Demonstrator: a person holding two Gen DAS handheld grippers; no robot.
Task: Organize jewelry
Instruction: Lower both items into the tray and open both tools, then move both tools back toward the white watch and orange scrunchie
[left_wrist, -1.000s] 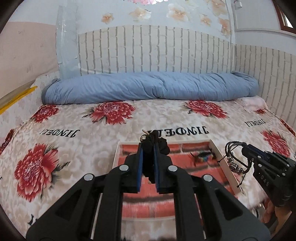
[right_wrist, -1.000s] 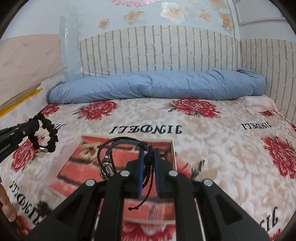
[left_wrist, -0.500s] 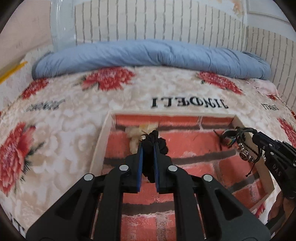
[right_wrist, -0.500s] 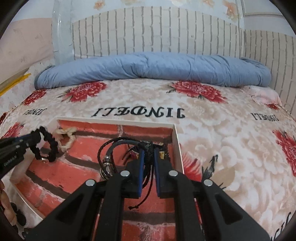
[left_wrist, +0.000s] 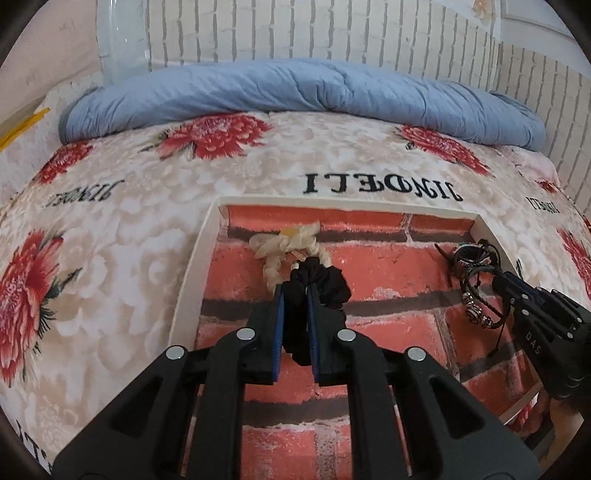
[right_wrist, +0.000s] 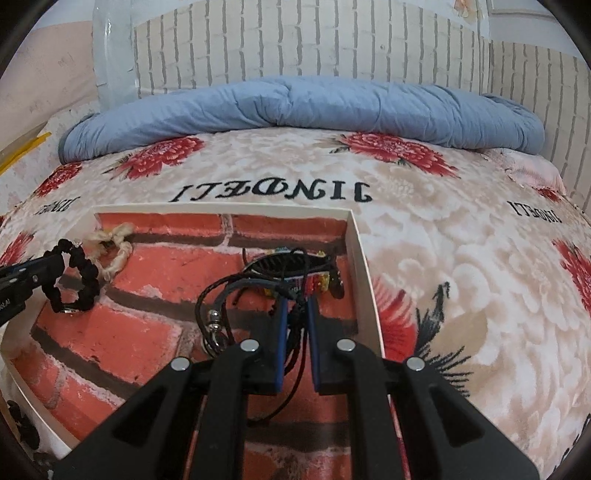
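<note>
- As both pieces are light and limp, we judge they will sag and snag; the left hand-held gripper pinches a black fabric scrunchie-like bracelet over the brick-printed white-rimmed tray on the bed.
- We see the right hand-held gripper pinching a black corded bracelet with metal beads by its cords, where hold is surest.
- Beneath it, a colourful beaded piece is partly hidden; a cream braided band lies near.

On the bedspread I read "JINDELI" printed upside down in black, just beyond the far edge of the tray; it repeats toward the bed's left and right edges. White letters "DAS" stand on the right gripper body in my left view.
</note>
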